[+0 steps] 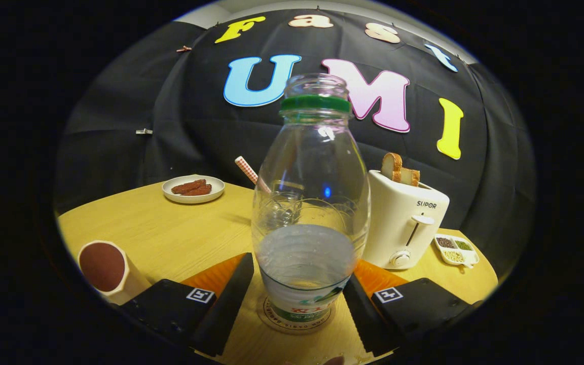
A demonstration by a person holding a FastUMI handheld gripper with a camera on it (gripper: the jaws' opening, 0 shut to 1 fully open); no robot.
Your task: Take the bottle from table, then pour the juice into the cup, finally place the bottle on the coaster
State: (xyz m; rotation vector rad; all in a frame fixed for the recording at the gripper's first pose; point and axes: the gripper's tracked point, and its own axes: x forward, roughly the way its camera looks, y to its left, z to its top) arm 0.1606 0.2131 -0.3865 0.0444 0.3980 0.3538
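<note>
Gripper (297,299) flanks bottle (310,203); contact unclear; coaster (271,317) mostly hidden.

round printed coaster (277,318): mostly covered by the clear plastic bottle (311,203) standing on it
glass cup with checked straw (278,205): seen only through the bottle, outline blurred
gripper (296,304): finger contact with bottle unclear
compartment dish of grains (455,249): contents too small to tell

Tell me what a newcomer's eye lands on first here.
First, the clear bottle, part full, standing upright on the coaster between the gripper's fingers, which flank its base; whether they press it is unclear. Beyond it to the right stands a white toaster with bread in it.
</note>
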